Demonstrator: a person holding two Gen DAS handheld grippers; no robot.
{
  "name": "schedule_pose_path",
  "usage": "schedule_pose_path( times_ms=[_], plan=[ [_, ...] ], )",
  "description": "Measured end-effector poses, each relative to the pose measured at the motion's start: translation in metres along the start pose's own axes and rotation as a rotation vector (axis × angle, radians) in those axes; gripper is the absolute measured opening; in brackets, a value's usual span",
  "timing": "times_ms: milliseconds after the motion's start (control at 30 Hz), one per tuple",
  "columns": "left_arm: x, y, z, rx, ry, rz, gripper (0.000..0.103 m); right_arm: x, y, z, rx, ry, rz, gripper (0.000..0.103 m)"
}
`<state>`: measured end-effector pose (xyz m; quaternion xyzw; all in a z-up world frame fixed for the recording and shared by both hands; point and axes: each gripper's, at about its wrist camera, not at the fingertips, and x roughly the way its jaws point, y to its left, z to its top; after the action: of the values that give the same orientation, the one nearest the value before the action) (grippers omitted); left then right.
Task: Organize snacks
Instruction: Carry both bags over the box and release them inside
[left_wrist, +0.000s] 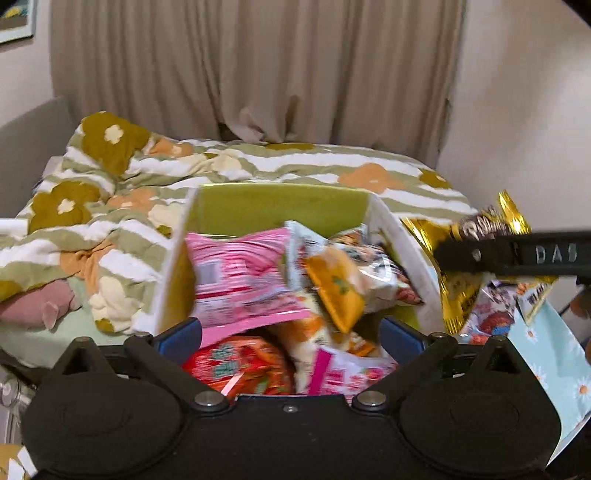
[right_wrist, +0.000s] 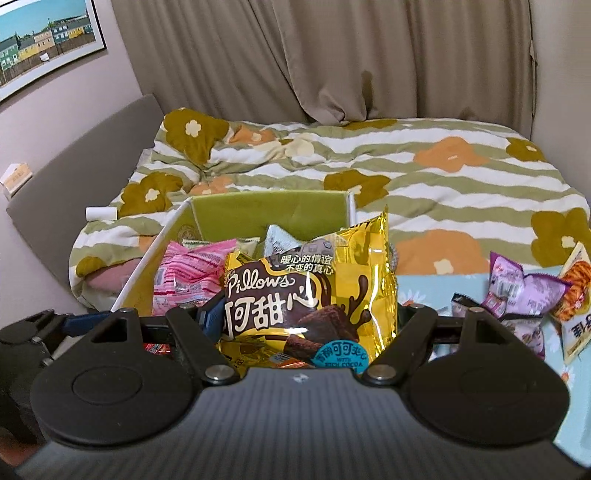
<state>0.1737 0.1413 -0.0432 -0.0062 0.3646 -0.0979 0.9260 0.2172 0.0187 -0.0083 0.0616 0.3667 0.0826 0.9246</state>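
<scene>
Left of the green box (right_wrist: 258, 216), a flowered quilt (right_wrist: 424, 173) covered the bed. The left tool (left_wrist: 291, 328) was spread wide over the box, holding nothing. Inside lay a pink packet (left_wrist: 236, 277) and an orange one (left_wrist: 340, 291). The right tool (right_wrist: 306, 321) pinched a yellow Pillows bag (right_wrist: 306, 291), hiding much of the box. Right of the box, purple packets (right_wrist: 517, 291) lay on a blue daisy cloth (right_wrist: 417, 288).
</scene>
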Motion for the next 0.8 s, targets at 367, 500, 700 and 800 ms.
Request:
schedule_pose_path(
  times_ms=[367, 500, 700, 800],
  plan=[
    [-0.021, 0.042, 0.007, -0.038, -0.027, 0.101, 0.103, 0.028, 0.043, 0.002, 0.020, 0.061, 0.071, 0.096],
    [-0.026, 0.046, 0.004, -0.052, -0.038, 0.115, 0.103, 0.027, 0.037, -0.006, 0.100, 0.051, 0.103, 0.103],
    [-0.024, 0.046, -0.002, -0.073, -0.031, 0.124, 0.103, 0.022, 0.020, -0.016, 0.130, 0.034, 0.072, 0.103],
    [-0.026, 0.044, -0.003, -0.081, -0.032, 0.118, 0.103, 0.016, 0.017, -0.019, 0.118, 0.016, 0.060, 0.103]
  ],
)
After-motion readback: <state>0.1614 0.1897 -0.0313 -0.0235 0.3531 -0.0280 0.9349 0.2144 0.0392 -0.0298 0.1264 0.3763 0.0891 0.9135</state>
